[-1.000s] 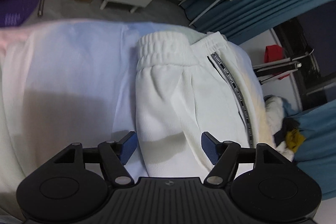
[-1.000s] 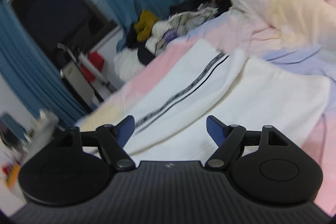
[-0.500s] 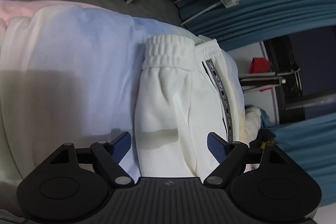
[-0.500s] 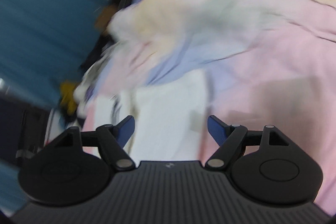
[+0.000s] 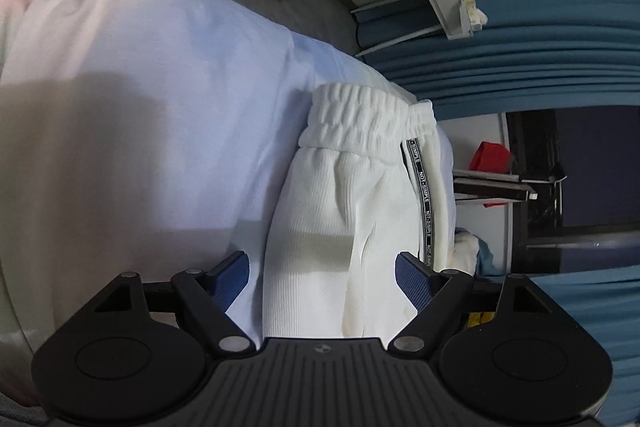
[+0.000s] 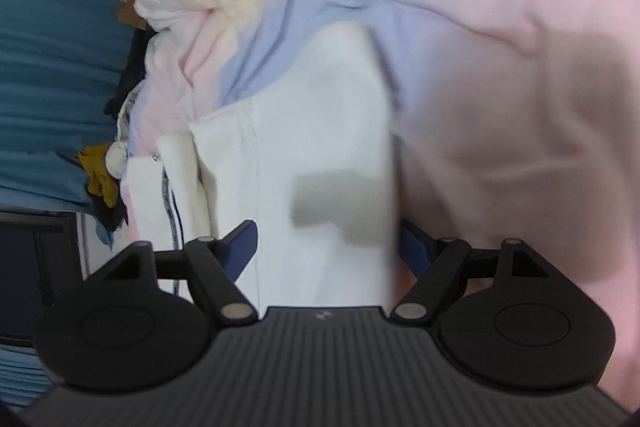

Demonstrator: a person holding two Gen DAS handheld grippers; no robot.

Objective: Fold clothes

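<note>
We see the white trousers (image 5: 352, 211) lying folded lengthwise on the pastel bedspread (image 5: 160, 99), the elastic waistband (image 5: 360, 119) toward twelve o'clock in the left wrist view and a black lettered stripe (image 5: 425, 203) along the three o'clock edge. Our left gripper (image 5: 322, 277) hovers above them, fingers spread wide and empty. Our right gripper (image 6: 326, 241), equally wide and empty, hangs over the trousers' (image 6: 320, 155) other end. Teal curtains (image 5: 540, 39) hang at two o'clock.
</note>
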